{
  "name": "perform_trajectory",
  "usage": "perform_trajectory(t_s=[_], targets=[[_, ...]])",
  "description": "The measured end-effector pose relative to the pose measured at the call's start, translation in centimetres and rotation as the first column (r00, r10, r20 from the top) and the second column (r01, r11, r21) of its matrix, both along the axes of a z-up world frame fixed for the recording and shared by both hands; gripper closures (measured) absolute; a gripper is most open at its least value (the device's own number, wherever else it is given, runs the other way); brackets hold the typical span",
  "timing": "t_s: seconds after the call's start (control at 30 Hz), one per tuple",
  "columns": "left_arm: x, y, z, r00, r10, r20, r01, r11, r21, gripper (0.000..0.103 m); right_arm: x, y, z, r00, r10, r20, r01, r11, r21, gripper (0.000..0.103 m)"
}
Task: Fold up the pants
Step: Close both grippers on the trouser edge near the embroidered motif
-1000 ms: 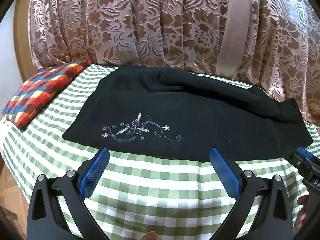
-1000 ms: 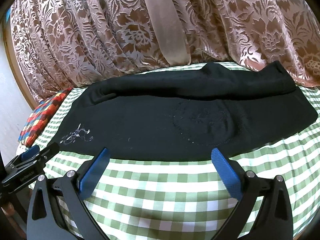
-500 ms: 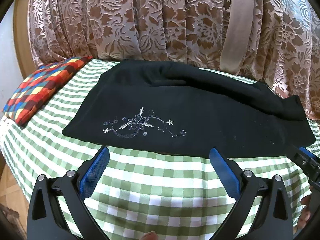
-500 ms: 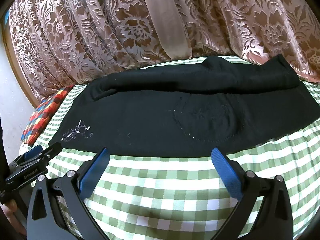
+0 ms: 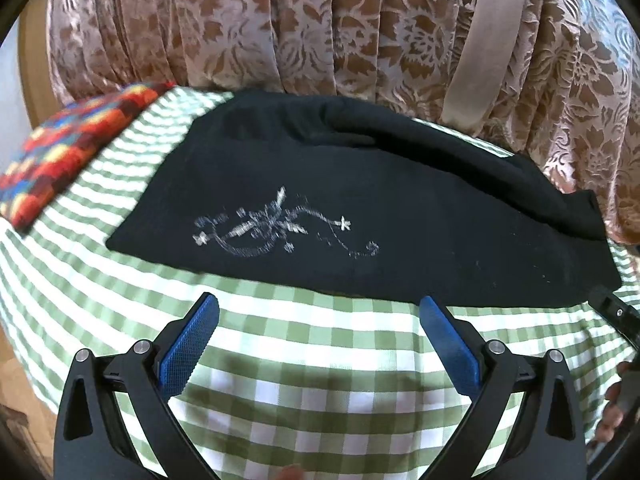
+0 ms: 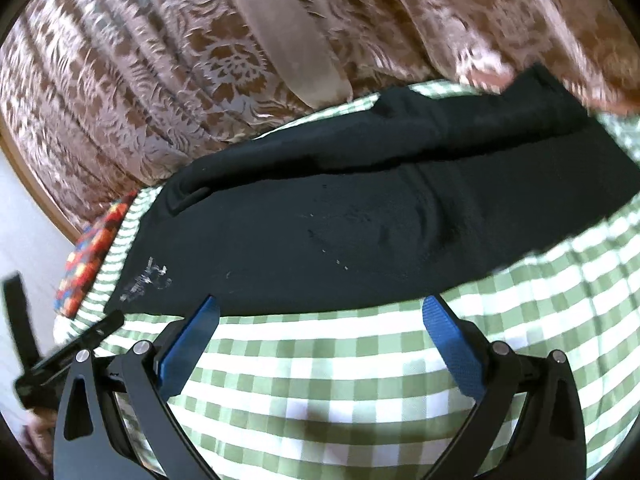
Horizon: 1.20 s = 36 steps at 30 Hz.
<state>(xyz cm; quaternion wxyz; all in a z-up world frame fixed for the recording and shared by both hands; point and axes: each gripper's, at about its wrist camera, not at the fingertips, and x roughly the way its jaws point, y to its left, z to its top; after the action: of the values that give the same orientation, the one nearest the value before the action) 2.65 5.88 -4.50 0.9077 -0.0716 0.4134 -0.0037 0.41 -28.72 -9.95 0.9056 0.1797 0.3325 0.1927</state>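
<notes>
pants (image 5: 400, 216) bigger in both views than half a second ago, both grippers have closed in on the near hem; right wrist view now rolled and motion-blurred, so right one is swinging fast. Reads as approach to first grab, no fold made from this position yet

checked tablecloth (image 5: 304, 344) covers the whole surface, pants lie flat across it just ahead of both sets of jaws, long axis left-right, far leg bunched into a ridge along the back by the floral curtain (image 5: 280, 32)

near hem is the free edge, a band of bare cloth between it and the jaw tips in both views, nothing touching. open room on the near side and to the right; back edge crowded by curtain. patchwork cushion (image 5: 76, 140) sits far left of left jaws, apart from the pants

left gripper (image 5: 318, 312) jaws wide apart, empty, embroidery (image 5: 276, 224) straight ahead

right gripper (image 6: 320, 314) jaws wide apart, empty, ahead is plain mid-section with soft creases
</notes>
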Motion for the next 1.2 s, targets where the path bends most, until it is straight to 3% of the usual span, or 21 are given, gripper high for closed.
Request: perform_trajectory(t_s=[0.17, 0.23, 0.3, 0.43, 0.57, 0.67, 0.77, 0.8, 0.83, 0.9, 1.03, 1.2], targets=[[1.4, 4.8, -1.4, 0.995, 0.063, -0.077, -0.077, 0.977, -0.200, 0.004, 0.9, -4.7, -1.8, 0.994, 0.003, -0.109, 0.023, 0.973, 0.230, 0.004], [1.8, 7.2, -1.8, 0.991, 0.098, -0.089, -0.118, 0.961, -0.250, 0.015, 1.4, -6.3, -2.6, 0.988, 0.002, -0.154, 0.047, 0.948, 0.313, 0.017], [2.4, 9.1, -2.4, 0.987, 0.118, -0.109, -0.146, 0.944, -0.295, 0.027, 2.0, -7.5, -3.3, 0.980, 0.005, -0.200, 0.073, 0.922, 0.380, 0.023], [3.6, 12.5, -3.5, 0.978, 0.160, -0.130, -0.200, 0.895, -0.399, 0.031, 3.2, -8.0, -4.1, 0.969, 0.008, -0.246, 0.099, 0.901, 0.421, 0.030], [4.2, 15.1, -4.5, 0.967, 0.217, -0.131, -0.254, 0.817, -0.517, 0.031, 4.8, -8.0, -4.3, 0.969, -0.003, -0.246, 0.111, 0.898, 0.426, 0.031], [4.9, 16.2, -4.9, 0.959, 0.257, -0.121, -0.280, 0.784, -0.554, 0.032, 6.4, -7.5, -4.4, 0.968, -0.009, -0.252, 0.114, 0.906, 0.407, 0.040], [6.0, 17.0, -5.2, 0.952, 0.283, -0.115, -0.299, 0.780, -0.550, 0.065, 7.9, -7.0, -4.5, 0.966, -0.019, -0.258, 0.116, 0.923, 0.366, 0.062], [6.5, 17.4, -5.5, 0.947, 0.295, -0.129, -0.316, 0.772, -0.552, 0.084, 8.3, -6.9, -4.6, 0.965, -0.024, -0.261, 0.117, 0.931, 0.346, 0.077], [6.8, 17.6, -5.8, 0.944, 0.300, -0.137, -0.324, 0.766, -0.555, 0.093, 8.7, -6.9, -4.7, 0.963, -0.032, -0.267, 0.123, 0.935, 0.331, 0.093], [7.1, 17.9, -6.0, 0.942, 0.305, -0.143, -0.331, 0.762, -0.556, 0.097, 8.8, -7.1, -4.8, 0.963, -0.033, -0.268, 0.122, 0.938, 0.323, 0.095], [6.1, 17.0, -4.7, 0.951, 0.288, -0.110, -0.304, 0.816, -0.491, 0.098, 7.6, -7.0, -3.6, 0.975, -0.023, -0.223, 0.088, 0.953, 0.290, 0.096], [3.0, 16.6, -2.9, 0.963, 0.251, -0.101, -0.269, 0.841, -0.470, 0.098, 4.6, -8.0, -2.5, 0.980, 0.011, -0.198, 0.044, 0.962, 0.269, 0.096]])
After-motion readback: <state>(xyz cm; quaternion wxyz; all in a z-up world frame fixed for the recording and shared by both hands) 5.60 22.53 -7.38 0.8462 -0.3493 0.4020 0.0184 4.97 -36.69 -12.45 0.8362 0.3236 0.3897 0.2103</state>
